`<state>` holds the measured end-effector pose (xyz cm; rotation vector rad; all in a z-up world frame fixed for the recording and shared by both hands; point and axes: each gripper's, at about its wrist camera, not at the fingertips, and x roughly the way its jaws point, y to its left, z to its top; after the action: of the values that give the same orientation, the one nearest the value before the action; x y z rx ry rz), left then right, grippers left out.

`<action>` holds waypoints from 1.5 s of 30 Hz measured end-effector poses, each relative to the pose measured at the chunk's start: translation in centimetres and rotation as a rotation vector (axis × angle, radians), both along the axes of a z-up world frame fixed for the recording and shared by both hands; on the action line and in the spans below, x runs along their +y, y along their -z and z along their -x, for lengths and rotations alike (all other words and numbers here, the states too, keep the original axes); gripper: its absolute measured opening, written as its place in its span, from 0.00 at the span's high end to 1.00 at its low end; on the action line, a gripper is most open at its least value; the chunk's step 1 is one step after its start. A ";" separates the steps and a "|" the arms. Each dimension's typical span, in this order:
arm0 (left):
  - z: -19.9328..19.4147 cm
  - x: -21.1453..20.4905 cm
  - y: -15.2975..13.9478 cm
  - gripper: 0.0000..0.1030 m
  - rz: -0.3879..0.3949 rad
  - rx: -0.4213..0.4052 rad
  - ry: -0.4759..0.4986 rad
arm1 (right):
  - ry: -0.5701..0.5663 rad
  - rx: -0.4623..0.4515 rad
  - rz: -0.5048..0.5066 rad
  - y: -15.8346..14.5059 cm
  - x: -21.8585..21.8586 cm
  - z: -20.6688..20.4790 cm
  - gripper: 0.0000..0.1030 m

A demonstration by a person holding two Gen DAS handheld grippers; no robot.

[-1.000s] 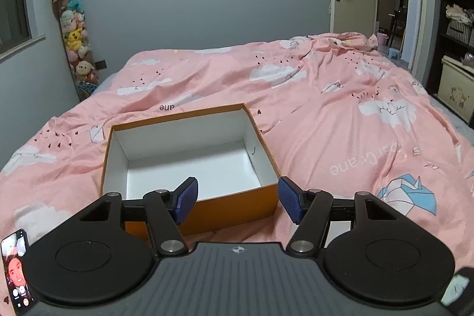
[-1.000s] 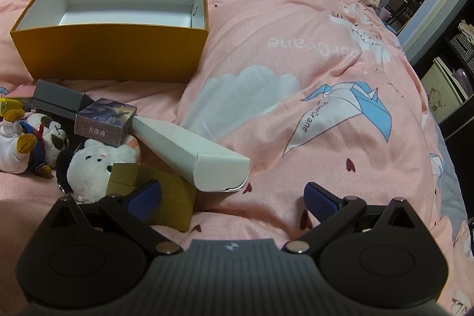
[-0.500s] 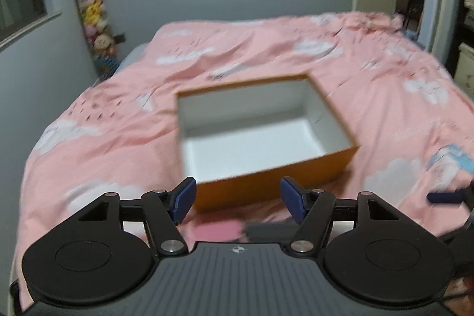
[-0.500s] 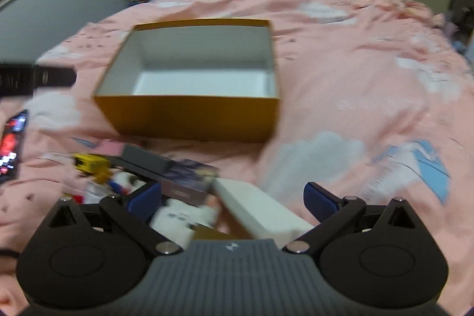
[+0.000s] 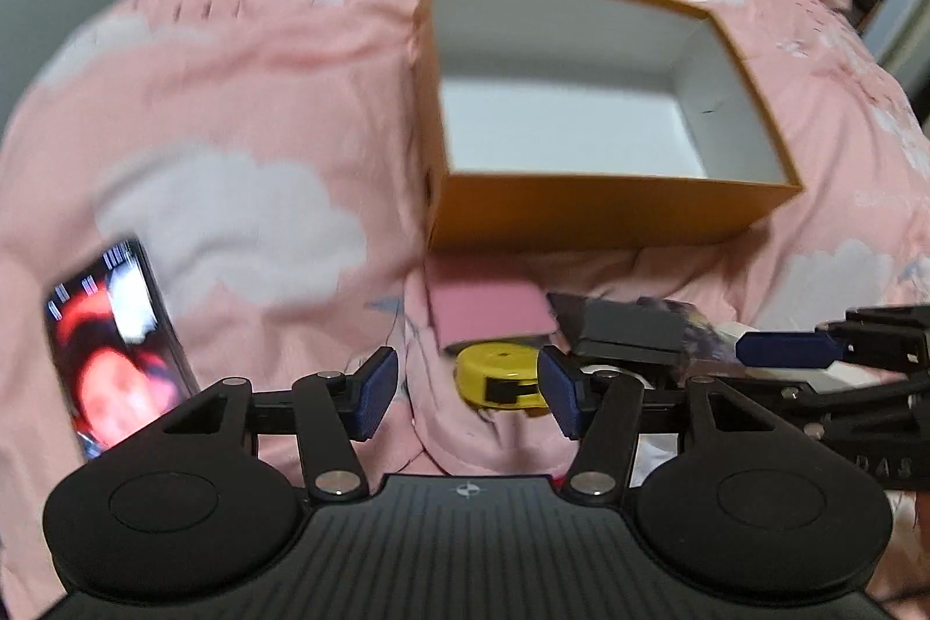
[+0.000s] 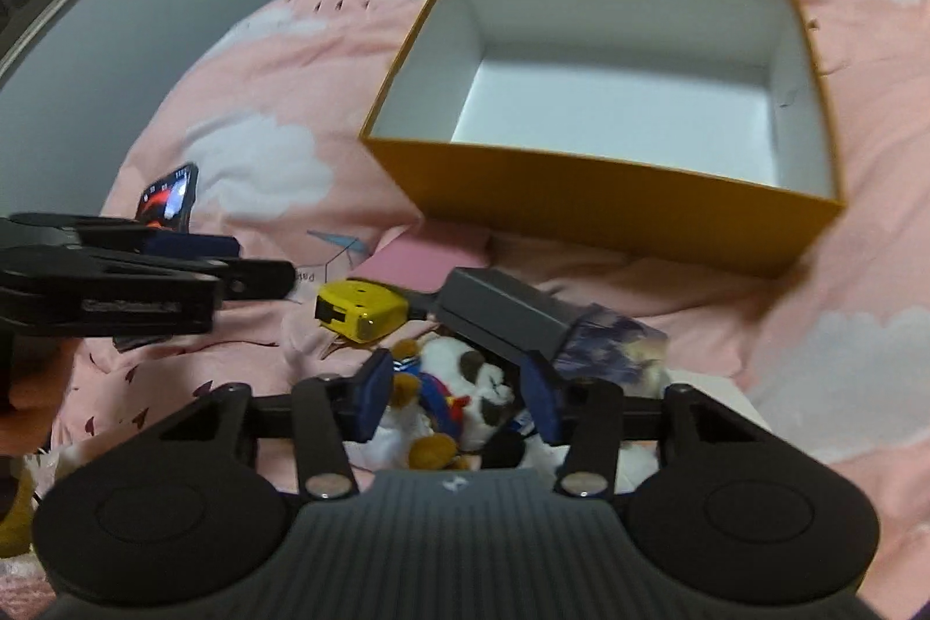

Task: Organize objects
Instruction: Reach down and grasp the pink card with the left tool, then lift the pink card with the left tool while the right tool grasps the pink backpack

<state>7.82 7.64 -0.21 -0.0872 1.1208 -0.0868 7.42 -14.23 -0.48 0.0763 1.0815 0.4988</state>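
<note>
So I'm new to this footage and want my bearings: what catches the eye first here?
The big open orange cardboard box with a white inside sits empty on the pink cloud-print bedspread. Just in front of it lies a small heap: a yellow tape measure, a dark grey rectangular box and a plush toy. The right gripper hangs open right over that plush.

Left wrist view looks forward and down over the bed (image 5: 244, 108), low and near the clutter, facing the box (image 5: 610, 207) from its left front. Right wrist view sits just to the right, nearer the toys (image 6: 459, 393), angled down. Both share the box, the tape measure (image 5: 503, 379) and the phone (image 6: 168, 196); each catches the other gripper.
</note>
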 end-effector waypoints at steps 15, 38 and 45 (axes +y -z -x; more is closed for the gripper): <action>-7.6 2.0 7.0 0.36 0.129 0.195 -0.172 | -0.028 0.053 0.051 2.7 2.3 -7.1 0.70; -7.4 3.8 8.0 0.67 0.313 0.238 -0.269 | -0.027 0.162 0.075 5.1 0.1 -9.7 0.70; -4.4 5.4 4.5 0.78 0.359 0.143 -0.266 | -0.080 0.165 0.043 3.6 0.0 -8.9 0.70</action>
<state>12.18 13.02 -4.72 -0.5687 1.2169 -0.0439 16.35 -14.25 -4.11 0.0373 1.2602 0.5481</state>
